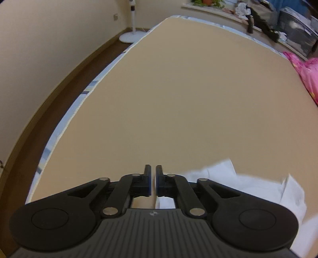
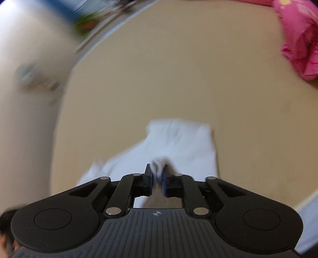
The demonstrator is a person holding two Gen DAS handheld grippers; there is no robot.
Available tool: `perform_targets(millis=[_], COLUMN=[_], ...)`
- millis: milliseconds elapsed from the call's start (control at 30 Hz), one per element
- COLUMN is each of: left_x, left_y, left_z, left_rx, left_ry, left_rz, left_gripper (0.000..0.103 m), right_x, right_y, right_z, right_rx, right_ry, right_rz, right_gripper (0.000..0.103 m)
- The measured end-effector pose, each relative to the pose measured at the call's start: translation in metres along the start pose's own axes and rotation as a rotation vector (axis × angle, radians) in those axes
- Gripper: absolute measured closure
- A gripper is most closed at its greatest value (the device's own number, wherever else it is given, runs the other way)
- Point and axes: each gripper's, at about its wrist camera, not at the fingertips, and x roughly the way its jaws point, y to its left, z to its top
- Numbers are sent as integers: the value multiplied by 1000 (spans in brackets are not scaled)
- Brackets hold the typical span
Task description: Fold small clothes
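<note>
A white garment [image 2: 178, 146] lies crumpled on the tan bed surface [image 2: 159, 79]. A bunched ridge of it fills the narrow gap between the blue pads of my right gripper [image 2: 157, 168] and touches both; this view is blurred. In the left wrist view the same white garment [image 1: 248, 184] lies right of and partly under my left gripper [image 1: 152, 168]. Its jaws stand a slit apart with only the tan surface [image 1: 178, 89] showing between them.
A pink cloth heap [image 1: 308, 75] [image 2: 300, 39] sits at the bed's far right. The bed's left edge [image 1: 83, 95] drops to a brown floor beside a cream wall. A white fan stand [image 1: 130, 35] stands beyond the far corner. A cluttered ledge [image 1: 258, 17] runs behind the bed.
</note>
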Motion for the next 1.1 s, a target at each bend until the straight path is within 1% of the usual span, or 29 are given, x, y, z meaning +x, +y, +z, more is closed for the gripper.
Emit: perform_targets(millis=[33, 67, 100, 133, 167, 200, 233, 300, 333, 400, 500, 567, 633, 733, 800, 867, 933, 967, 1033, 1067, 1100], left_x=[5, 6, 4, 1, -1, -1, 1, 6, 10, 18, 31, 40, 50, 56, 56, 57, 58, 57, 53, 50, 48], left_y=[2, 7, 12, 18, 22, 24, 25, 25, 24, 17, 2, -5, -13, -25, -31, -35, -39, -40, -43, -44, -45], left_z=[0, -8, -22, -40, -61, -79, -99, -129, -145, -169, -199, -209, -212, -205, -203, -201, -199, -199, -200, -202, -203], left_rx=[12, 34, 58, 87, 122, 165, 218, 284, 312, 355, 417, 454, 463, 452, 451, 450, 428, 419, 419, 425, 426], left_ry=[17, 32, 30, 11, -9, -11, 2, 15, 27, 55, 90, 108, 123, 128, 126, 121, 128, 131, 122, 122, 116], left_rz=[-42, -96, -133, -154, -154, -154, -163, -185, -200, -228, -226, -216, -218, -247, -264, -251, -236, -238, -233, -229, -217], left_gripper=[77, 44, 16, 11, 11, 11, 11, 11, 11, 11, 11, 11, 11, 11, 11, 12, 12, 13, 28, 54, 94], right_x=[9, 12, 9, 6, 4, 5, 6, 15, 20, 26, 35, 38, 39, 41, 51, 59, 71, 77, 91, 97, 101], right_y=[-1, -5, -10, -17, -23, -26, -32, -38, -42, -47, -53, -50, -44, -37, -30, -22, -11, -6, 4, 8, 12], right_z=[3, 1, -6, -15, -24, -33, -43, -56, -62, -72, -82, -87, -87, -83, -78, -74, -70, -68, -67, -67, -69], right_rx=[-19, -36, -55, -86, -125, -167, -213, -272, -286, -274, -244, -262, -291, -340, -394, -452, -504, -523, -569, -598, -629], right_ry=[18, 28, 15, -7, -22, -37, -51, -57, -53, -47, -26, -24, -43, -86, -101, -102, -91, -84, -71, -56, -54], right_rz=[-30, -39, -24, 2, 14, 11, 0, -28, -33, -39, -32, -37, -37, -65, -85, -80, -61, -59, -70, -67, -67], right_gripper=[65, 56, 48, 48, 47, 47, 47, 47, 48, 48, 48, 48, 48, 48, 48, 48, 48, 48, 48, 53, 77])
